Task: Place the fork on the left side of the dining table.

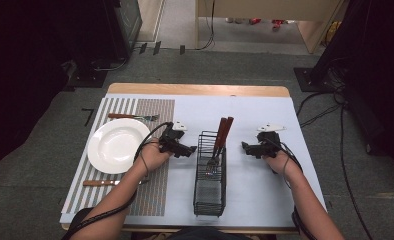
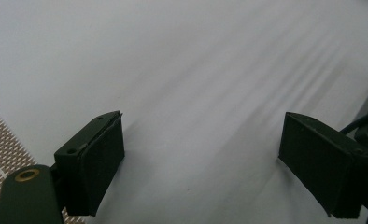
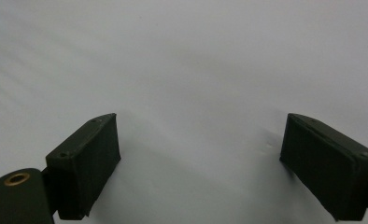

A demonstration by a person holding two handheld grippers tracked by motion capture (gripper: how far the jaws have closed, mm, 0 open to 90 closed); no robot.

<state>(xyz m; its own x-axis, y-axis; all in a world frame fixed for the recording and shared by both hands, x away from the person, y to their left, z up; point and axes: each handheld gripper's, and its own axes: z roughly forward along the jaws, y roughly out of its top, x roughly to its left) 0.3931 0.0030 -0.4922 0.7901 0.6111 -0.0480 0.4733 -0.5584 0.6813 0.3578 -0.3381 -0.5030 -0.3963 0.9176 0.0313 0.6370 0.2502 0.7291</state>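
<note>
Now both grippers are flanking the wire caddy [image 1: 209, 175].
Left gripper [image 1: 189, 150] and right gripper [image 1: 245, 148] are hovering, jaws gaping wide (nothing between them).

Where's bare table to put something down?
Free: white surface beyond the wire basket and both grippers; also right of the basket, nearer than the right gripper. Crowded: placemat with plate and cutlery, and around the left gripper.

Plate [image 1: 114, 146]: on the placemat [image 1: 155, 112], left of the wire basket [image 1: 209, 192].
Fork [image 1: 133, 117]: behind the plate.
Knife [image 1: 104, 183]: before the plate.
Basket: between both grippers, utensils [image 1: 221, 135] standing inside.
</note>
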